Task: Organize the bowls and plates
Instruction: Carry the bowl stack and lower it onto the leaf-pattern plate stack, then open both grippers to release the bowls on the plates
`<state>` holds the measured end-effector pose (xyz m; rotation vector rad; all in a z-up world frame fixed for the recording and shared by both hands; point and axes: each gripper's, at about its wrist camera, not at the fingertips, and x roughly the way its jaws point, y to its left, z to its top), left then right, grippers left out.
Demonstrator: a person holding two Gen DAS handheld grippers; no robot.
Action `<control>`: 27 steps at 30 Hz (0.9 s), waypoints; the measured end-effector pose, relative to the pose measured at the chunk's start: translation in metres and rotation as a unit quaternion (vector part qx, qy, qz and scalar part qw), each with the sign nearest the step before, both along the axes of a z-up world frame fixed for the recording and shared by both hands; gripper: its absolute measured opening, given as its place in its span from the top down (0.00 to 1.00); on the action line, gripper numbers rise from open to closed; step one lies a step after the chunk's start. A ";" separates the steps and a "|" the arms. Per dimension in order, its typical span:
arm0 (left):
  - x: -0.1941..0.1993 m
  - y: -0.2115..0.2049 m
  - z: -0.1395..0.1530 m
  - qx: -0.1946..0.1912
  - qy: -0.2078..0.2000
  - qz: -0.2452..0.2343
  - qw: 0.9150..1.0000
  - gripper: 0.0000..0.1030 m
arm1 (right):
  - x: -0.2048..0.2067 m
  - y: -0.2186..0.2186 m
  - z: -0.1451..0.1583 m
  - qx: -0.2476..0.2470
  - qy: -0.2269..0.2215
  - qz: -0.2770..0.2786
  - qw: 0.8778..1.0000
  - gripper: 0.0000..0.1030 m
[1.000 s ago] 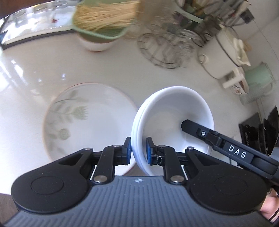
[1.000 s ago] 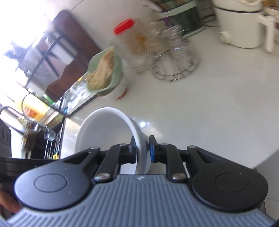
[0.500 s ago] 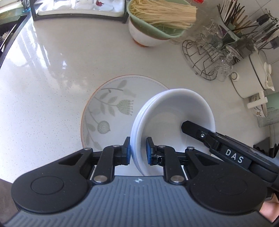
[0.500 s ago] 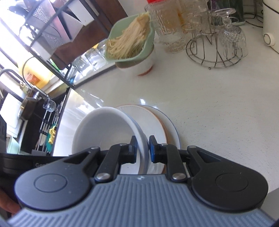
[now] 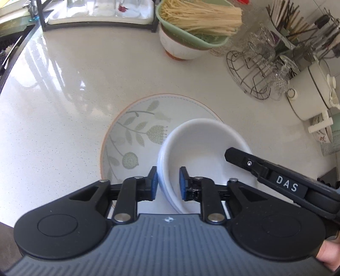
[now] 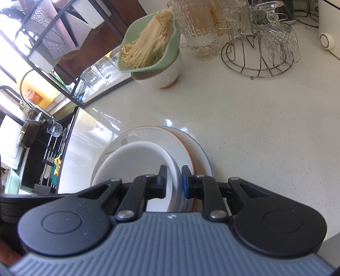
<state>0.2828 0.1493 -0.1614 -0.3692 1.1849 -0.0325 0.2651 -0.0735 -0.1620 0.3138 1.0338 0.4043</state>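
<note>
Bowl: a white bowl is set on the plates, off-centre, toward their right edge in the left wrist view
Plates: a leaf-patterned plate is seen on top; in the right wrist view further rims are stacked beneath it, all on the counter
Left gripper: jaws have just been opening; the bowl's rim is straddled, the outer pad is at the wall, a clear gap is seen at the inner pad, so the rim is no longer clamped
Right gripper: jaws have just been opening; the opposite rim is between the pads, with a gap visible on the outer side, grip released
Surroundings: a green dish of noodles is seen on a bowl at the back; a wire rack with glasses is to the right
</note>
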 end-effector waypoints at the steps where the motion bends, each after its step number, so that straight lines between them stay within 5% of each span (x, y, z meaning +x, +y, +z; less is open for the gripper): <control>1: -0.001 0.002 0.001 -0.003 -0.002 0.003 1.000 0.63 | -0.001 0.000 0.001 0.002 -0.002 0.001 1.000 0.72; 3: -0.004 0.004 0.004 -0.002 -0.012 0.007 1.000 0.56 | -0.005 0.000 0.004 0.007 -0.011 0.005 1.000 0.48; 4: -0.005 0.004 0.006 -0.001 -0.016 0.008 1.000 0.56 | -0.007 0.001 0.007 0.007 -0.021 0.007 1.000 0.46; 27: -0.075 -0.045 0.129 0.067 -0.135 0.042 0.988 0.55 | -0.060 -0.047 0.118 -0.019 -0.192 0.029 0.981 0.46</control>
